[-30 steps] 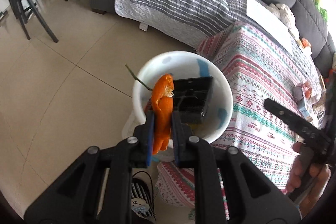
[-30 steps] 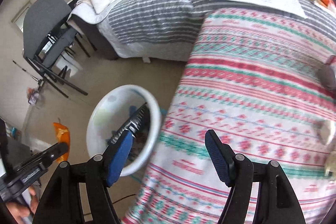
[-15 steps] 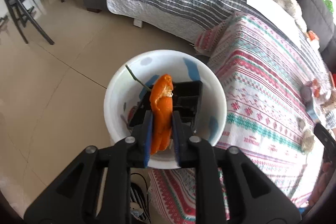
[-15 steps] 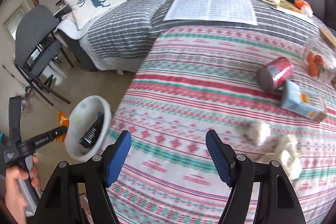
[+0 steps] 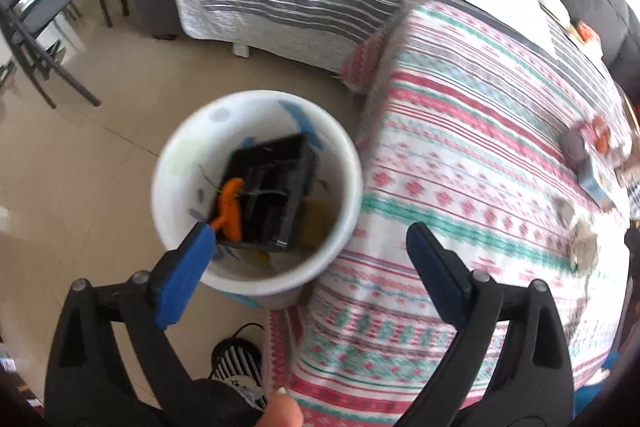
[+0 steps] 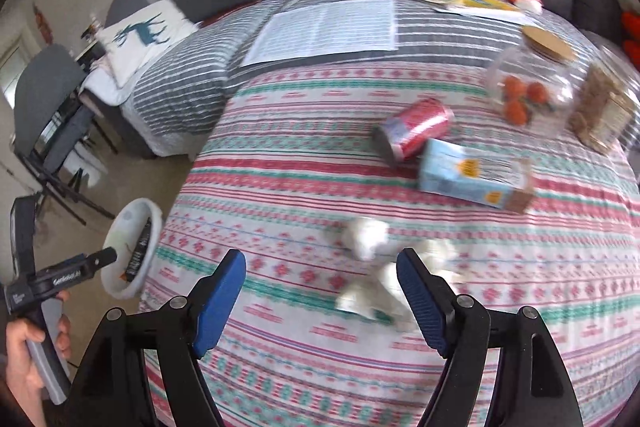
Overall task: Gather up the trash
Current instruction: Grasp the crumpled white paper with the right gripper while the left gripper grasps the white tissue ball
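Left tool [image 5: 312,247] hangs over the white bin [image 5: 256,279], its jaws having just swung wide apart; nothing sits between them; the orange peel [image 5: 230,205] lies inside the bin, against a black plastic tray [image 5: 276,195], close by the left blue pad [image 5: 184,275]; a thin twig shows beside the peel; bin stands on the tiled floor [image 5: 72,155], just beside the edge of the patterned cloth [image 5: 460,163]; a fingertip shows at the bottom edge of the left wrist view.

From the right wrist view, far left: a hand [image 6: 24,347] grips the left tool's handle, its arm reaching over the bin's rim [image 6: 120,291].

Right tool [image 6: 322,291] hovers above the cloth-covered desk [image 6: 280,179], jaws spread and having just opened a little further, holding nothing; crumpled white tissues [image 6: 368,235] lie just ahead of and partly behind its right pad, blurred; further on, a red can [image 6: 416,127] lies on its side, touching or nearly touching a light blue carton [image 6: 472,175]; right of these, a clear jar [image 6: 528,87] with a cork lid holds orange fruit; another clear jar at the far right is too blurred to read.
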`<state>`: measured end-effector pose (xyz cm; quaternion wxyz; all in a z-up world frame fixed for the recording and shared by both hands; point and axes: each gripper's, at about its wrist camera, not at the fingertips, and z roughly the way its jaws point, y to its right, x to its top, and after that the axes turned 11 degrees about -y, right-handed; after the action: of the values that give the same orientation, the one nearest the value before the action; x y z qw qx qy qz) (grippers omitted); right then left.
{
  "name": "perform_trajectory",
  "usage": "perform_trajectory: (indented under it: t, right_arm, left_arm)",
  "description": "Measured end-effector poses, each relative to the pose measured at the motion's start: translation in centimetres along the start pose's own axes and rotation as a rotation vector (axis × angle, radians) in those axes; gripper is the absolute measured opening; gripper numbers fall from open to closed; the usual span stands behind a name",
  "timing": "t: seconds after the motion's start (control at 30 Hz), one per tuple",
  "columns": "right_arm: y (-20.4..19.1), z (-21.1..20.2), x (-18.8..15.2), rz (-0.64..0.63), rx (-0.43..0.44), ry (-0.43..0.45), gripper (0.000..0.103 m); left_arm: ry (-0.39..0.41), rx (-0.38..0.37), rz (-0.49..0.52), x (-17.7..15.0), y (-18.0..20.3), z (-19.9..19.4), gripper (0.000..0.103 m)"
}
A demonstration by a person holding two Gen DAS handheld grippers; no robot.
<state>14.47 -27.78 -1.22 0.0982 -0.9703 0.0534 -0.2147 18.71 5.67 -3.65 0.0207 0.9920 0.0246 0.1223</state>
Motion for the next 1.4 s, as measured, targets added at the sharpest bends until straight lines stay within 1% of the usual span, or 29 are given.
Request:
perform_trajectory:
  t: [0.17,0.27,0.37,0.5,0.7,0.77,0.8,0.83,0.9,0.93,1.03,1.17,1.27,1.4]
  right_arm:
    - [3.8,0.1,-0.6,0.043,-0.047,-0.027,0.080]
    - [6.0,1.4,-0.9,0.077,-0.076,-0.090,0.080]
    - [7.6,2.9,-1.1,0.107,-0.077,-0.159,0.080]
    - [8.3,3.9,-0.9,0.138,-0.045,-0.197,0.080]
    - [7.1,6.0,-0.1,0.139,0.006,-0.247,0.079]
    - [7.0,6.7,0.2,0.144,0.013,-0.261,0.070]
    - [6.9,7.1,0.4,0.141,0.017,-0.274,0.058]
    - [6.8,7.3,0.5,0.139,0.031,-0.282,0.051]
    - [6.6,7.2,0.5,0.136,0.040,-0.282,0.043]
    - [6.5,6.9,0.5,0.130,0.037,-0.274,0.041]
    - [6.8,5.6,0.3,0.116,0.026,-0.242,0.039]
    - [8.4,3.5,-0.2,0.143,0.026,-0.193,0.039]
    - [10.4,2.7,-0.6,0.173,-0.001,-0.179,0.039]
    - [13.2,2.0,-1.7,0.229,-0.020,-0.178,0.039]
  left_arm:
    - [0.010,-0.008,0.069,-0.6,3.2,-0.6,0.100]
    - [0.017,-0.008,0.114,-0.9,5.1,-0.9,0.101]
    - [0.018,-0.005,0.158,-1.1,7.0,-0.8,0.101]
    - [0.013,0.006,0.192,-1.2,8.4,-0.5,0.101]
    - [0.003,-0.014,0.203,-1.2,10.0,-0.2,0.101]
    - [0.001,-0.021,0.208,-1.4,10.6,-0.2,0.101]
    - [-0.002,-0.026,0.212,-1.4,11.1,-0.1,0.101]
    - [-0.005,-0.031,0.215,-1.5,11.4,0.0,0.101]
    - [-0.011,-0.045,0.229,-1.6,12.6,0.1,0.101]
    - [-0.012,-0.050,0.234,-1.7,12.9,0.1,0.101]
    - [-0.018,-0.068,0.262,-1.9,14.9,0.3,0.101]
    - [-0.031,-0.105,0.292,-2.1,17.7,0.7,0.101]
    - [-0.037,-0.123,0.310,-2.4,20.0,1.1,0.101]
    - [-0.014,-0.144,0.320,-2.6,22.7,1.4,0.100]
